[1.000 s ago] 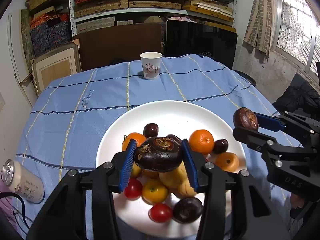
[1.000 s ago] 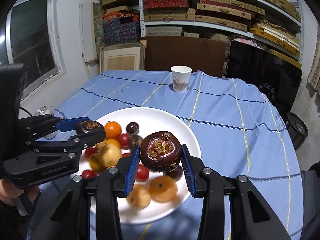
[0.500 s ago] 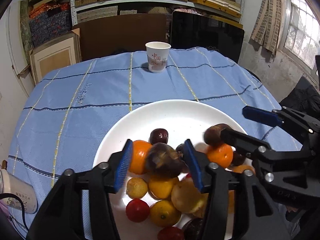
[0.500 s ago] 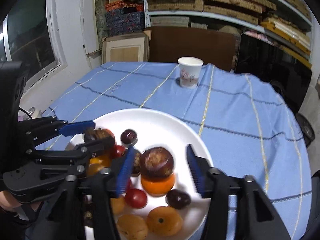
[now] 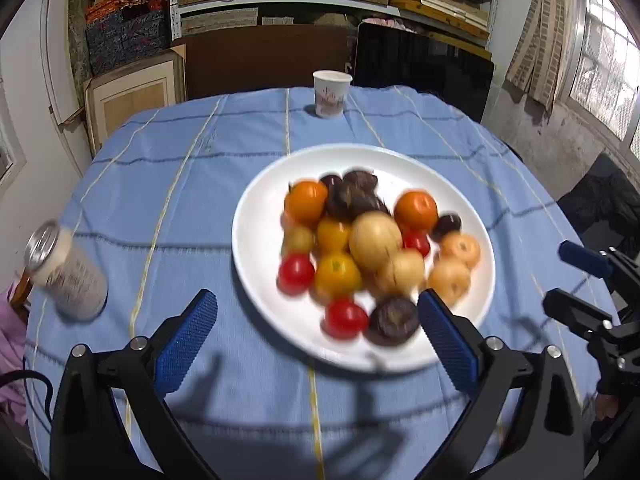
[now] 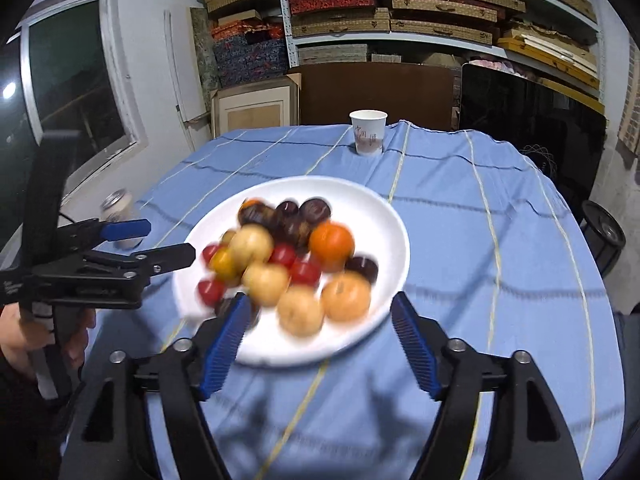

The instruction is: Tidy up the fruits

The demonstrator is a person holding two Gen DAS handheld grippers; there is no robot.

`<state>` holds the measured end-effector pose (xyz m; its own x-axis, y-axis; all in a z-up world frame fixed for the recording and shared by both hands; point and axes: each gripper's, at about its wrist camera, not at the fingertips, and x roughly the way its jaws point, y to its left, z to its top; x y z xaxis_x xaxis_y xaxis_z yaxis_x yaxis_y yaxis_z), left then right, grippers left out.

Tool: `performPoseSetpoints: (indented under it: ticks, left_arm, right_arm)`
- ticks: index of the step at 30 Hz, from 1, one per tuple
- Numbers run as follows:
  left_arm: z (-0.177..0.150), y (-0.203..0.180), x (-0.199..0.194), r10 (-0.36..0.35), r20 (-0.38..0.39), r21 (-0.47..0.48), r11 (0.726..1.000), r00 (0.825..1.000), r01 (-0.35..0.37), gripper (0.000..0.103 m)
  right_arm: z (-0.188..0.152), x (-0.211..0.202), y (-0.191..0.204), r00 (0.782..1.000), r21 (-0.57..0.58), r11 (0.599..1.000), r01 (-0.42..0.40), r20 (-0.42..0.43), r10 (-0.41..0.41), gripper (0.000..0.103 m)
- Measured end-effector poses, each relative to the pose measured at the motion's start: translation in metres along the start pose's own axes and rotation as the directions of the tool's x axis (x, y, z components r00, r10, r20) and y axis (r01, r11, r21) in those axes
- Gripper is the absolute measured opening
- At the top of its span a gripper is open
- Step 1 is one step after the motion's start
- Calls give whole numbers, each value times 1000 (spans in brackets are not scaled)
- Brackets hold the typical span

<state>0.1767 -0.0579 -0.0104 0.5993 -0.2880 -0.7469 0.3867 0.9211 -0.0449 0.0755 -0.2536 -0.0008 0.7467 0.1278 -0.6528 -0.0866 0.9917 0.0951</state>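
A white plate (image 5: pixel 256 208) (image 6: pixel 360 200) on the blue tablecloth carries a heap of fruit. In it are dark purple fruits (image 5: pixel 360 188) (image 6: pixel 316 210), oranges (image 5: pixel 306 200) (image 6: pixel 332 242), red tomatoes (image 5: pixel 296 274) and pale yellow fruits (image 5: pixel 376 240). My left gripper (image 5: pixel 316 320) (image 6: pixel 168 242) hangs back from the plate's near left edge, its jaws opening wide with nothing held. My right gripper (image 6: pixel 320 312) (image 5: pixel 558 276) is drawn back at the plate's near right edge, its jaws opening too, with nothing gripped. The fruit is blurred by motion.
A paper cup (image 5: pixel 332 94) (image 6: pixel 368 132) stands at the table's far edge. A drinks can (image 5: pixel 68 272) (image 6: pixel 118 208) lies on the cloth at the left. A person's hand (image 6: pixel 24 340) holds the left gripper. Shelves, boards and a black screen stand behind the table.
Each gripper held a dark purple fruit over the plate a second ago. Both let go, the fruits now lie in the heap, and both grippers have opened and pulled back.
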Motion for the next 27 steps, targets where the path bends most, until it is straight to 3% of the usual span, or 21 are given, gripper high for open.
performPoseSetpoints:
  ticks: [2,4,8,11,14,19,27]
  left_arm:
    - [-21,-3,-18,3,2,-8,1000,1000,-3,98]
    - [-38,-7,-34,29,6,-17,999,1000,-29,98]
    - [-69,-17,-79,61,62,-36,998,996,-59,98]
    - [-87,-25,-115,48,119,-42,998,992,-43,98]
    - [-103,-39,-147,75,171,-24,997,982,-72,98]
    - [-117,-51,-177,52,189,-30,998,981,-47,98]
    - [-128,-49,-194,107,179,-84,992,978,-93,98]
  right_arm:
    - [-19,-19,4,1000,23,1000,9,18,-9,93]
    - [-33,-32,4,999,62,998,13,29,-15,99]
    - [-54,-58,6,999,107,994,26,37,-30,99]
    - [-62,-79,13,998,96,995,24,59,-29,99]
    - [-70,-106,24,994,61,998,30,103,-36,99]
    - [-76,-143,34,986,31,998,53,156,-57,99]
    - [-90,-175,45,976,-11,996,90,201,-86,99]
